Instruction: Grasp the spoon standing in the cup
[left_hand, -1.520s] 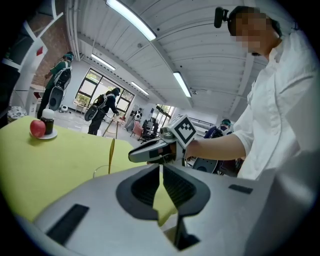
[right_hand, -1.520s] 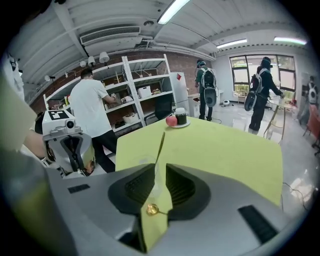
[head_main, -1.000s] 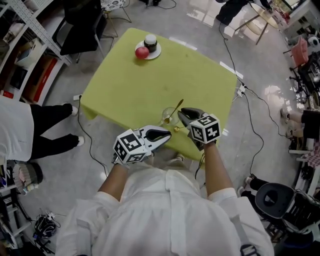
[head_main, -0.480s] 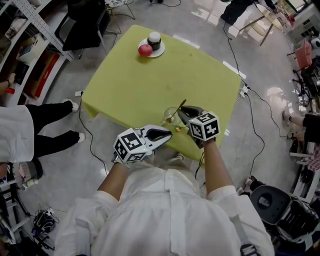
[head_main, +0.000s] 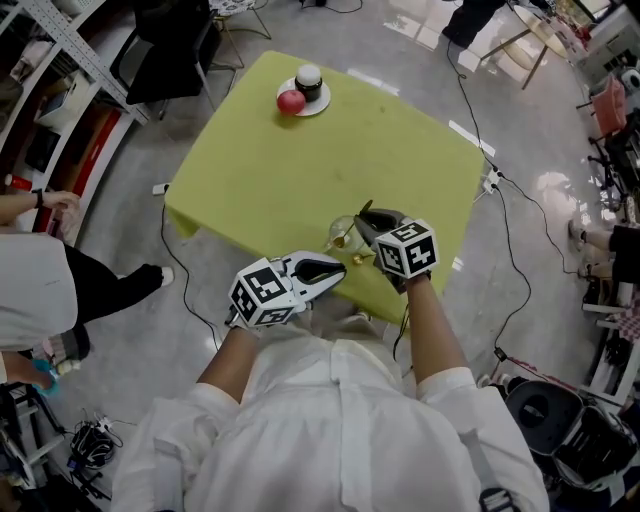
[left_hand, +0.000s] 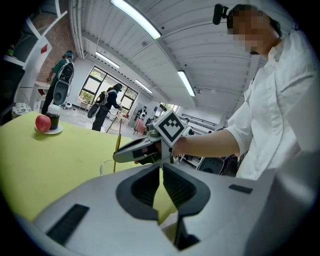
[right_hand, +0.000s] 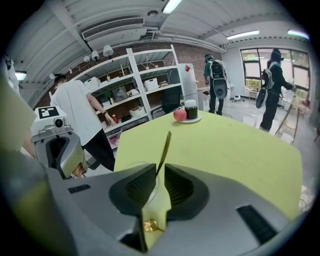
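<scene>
A clear glass cup (head_main: 336, 233) stands near the front edge of the yellow-green table (head_main: 300, 170), and a gold spoon (head_main: 351, 224) leans upright in it. My right gripper (head_main: 363, 213) is at the spoon's upper handle. In the right gripper view the handle (right_hand: 165, 145) rises between the two jaw tips of the right gripper (right_hand: 160, 166). Those jaws are closing, with a small gap still showing. The cup rim (right_hand: 131, 166) lies just beyond them. My left gripper (head_main: 340, 266) hovers at the table's front edge, left of the cup. Its jaws are shut with nothing in them (left_hand: 161, 166).
A white plate (head_main: 312, 104) at the far side of the table carries a red apple (head_main: 290, 101) and a dark jar (head_main: 309, 80). A small gold object (right_hand: 148, 226) lies on the cloth under my right gripper. A person (head_main: 35, 290) stands at the left by the shelves; cables cross the floor.
My right gripper has moved forward, so its jaw tips now flank the spoon handle, and the jaws have narrowed. The left gripper has stayed put. The person at the left has shifted.
</scene>
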